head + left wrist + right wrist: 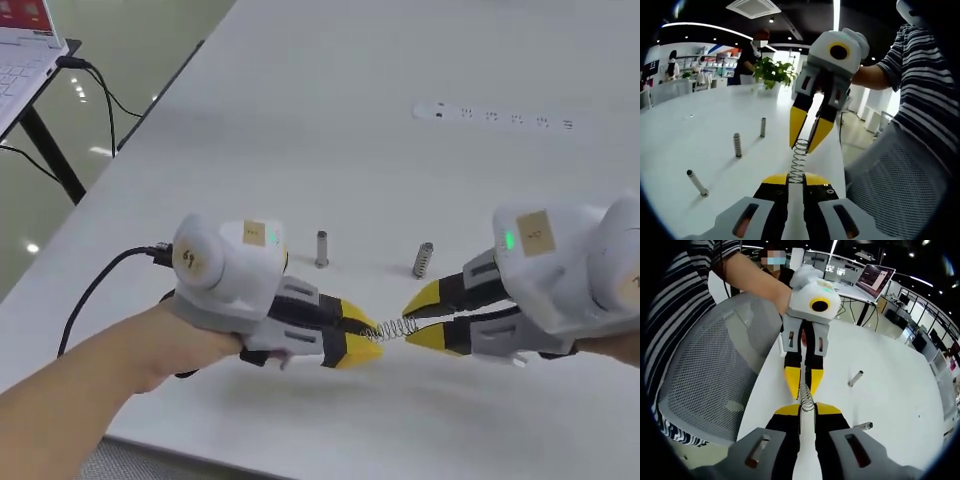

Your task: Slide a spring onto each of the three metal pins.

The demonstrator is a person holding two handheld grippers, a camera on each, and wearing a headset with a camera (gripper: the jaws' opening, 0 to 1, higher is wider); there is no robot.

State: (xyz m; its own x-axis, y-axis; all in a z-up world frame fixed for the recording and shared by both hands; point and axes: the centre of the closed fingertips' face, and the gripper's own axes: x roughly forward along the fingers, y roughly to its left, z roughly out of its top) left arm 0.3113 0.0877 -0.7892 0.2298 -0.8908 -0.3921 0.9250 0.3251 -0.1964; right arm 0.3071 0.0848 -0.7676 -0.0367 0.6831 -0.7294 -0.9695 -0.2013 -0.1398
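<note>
a spring (pixel 395 328) hangs level between my two tongs, one end pinched in the nearly closed left tongs (pixel 372 342), the other nipped by the right tongs (pixel 410 322). beyond them on the tabletop (pixel 300 120), a sprung pin (pixel 423 260) stands done and a bare pin (pixel 321 248) waits; i judge the task partway. both tongs meet tip to tip, low.

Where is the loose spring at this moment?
The spring is held between the left gripper and the right gripper, low centre in the head view, nearer than the bare pin.
</note>
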